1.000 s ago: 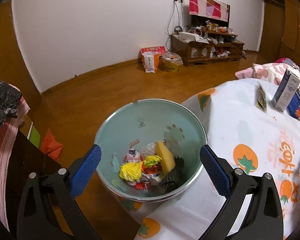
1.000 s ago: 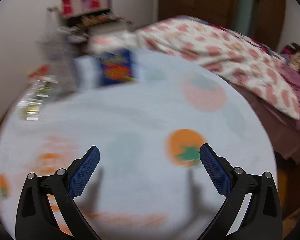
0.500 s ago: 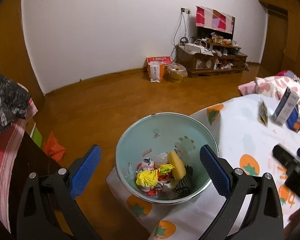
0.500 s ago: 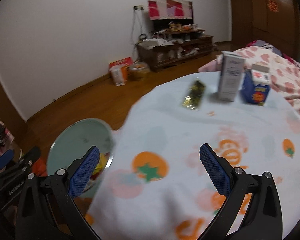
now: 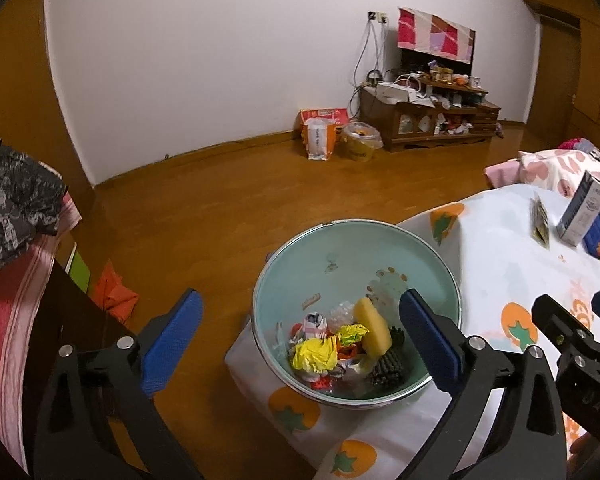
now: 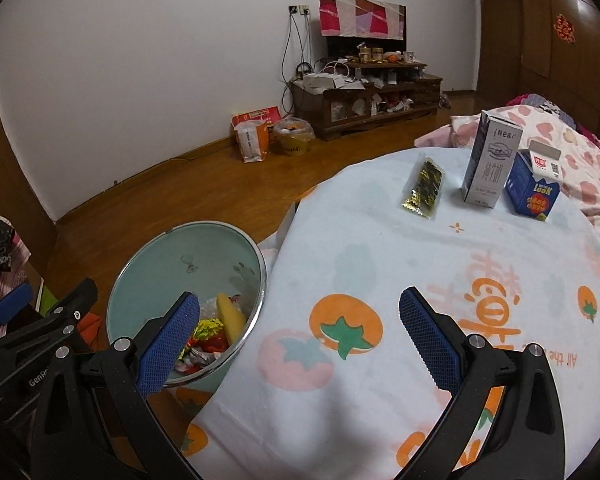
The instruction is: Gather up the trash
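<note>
At the table's left edge, the left gripper hangs with jaws wide apart and empty above the green bowl, which holds crumpled wrappers and a yellow sponge. Right gripper, likewise spread and empty, hovers over the tablecloth. Beyond: foil packet, milk carton, blue carton.

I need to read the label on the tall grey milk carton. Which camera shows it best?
The right wrist view: the milk carton stands upright, near the middle of the frame, its front print facing the camera. In the left wrist view the carton sits small and distorted at the right edge.
</note>
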`<state>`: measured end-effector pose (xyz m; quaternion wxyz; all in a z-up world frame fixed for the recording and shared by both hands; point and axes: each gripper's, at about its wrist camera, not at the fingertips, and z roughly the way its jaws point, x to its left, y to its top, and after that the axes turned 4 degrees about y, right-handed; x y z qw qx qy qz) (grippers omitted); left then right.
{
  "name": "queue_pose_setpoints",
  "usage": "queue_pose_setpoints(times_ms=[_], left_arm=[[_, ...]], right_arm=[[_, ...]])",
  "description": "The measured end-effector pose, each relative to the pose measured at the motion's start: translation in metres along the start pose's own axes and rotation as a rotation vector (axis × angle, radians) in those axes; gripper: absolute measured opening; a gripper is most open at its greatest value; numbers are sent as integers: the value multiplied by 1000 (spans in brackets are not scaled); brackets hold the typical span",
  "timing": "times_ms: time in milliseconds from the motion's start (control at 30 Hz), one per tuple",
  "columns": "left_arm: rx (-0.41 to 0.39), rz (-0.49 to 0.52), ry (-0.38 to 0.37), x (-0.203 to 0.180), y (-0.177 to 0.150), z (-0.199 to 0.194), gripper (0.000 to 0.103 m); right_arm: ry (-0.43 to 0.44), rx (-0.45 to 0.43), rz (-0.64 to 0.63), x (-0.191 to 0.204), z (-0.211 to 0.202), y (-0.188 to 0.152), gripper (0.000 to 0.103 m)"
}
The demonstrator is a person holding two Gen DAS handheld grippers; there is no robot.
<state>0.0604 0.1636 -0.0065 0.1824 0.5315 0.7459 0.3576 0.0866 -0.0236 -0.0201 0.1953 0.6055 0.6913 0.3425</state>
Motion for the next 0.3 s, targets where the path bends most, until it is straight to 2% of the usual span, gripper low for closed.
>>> queue_pose_setpoints(times_ms=[100, 300], left_arm=[[1, -2, 34, 1, -1, 1, 97], [15, -34, 24, 8, -2, 3, 97]], right_arm=[[0, 0, 0, 0, 0, 0, 98], [8, 9, -3, -1, 1, -1, 98]])
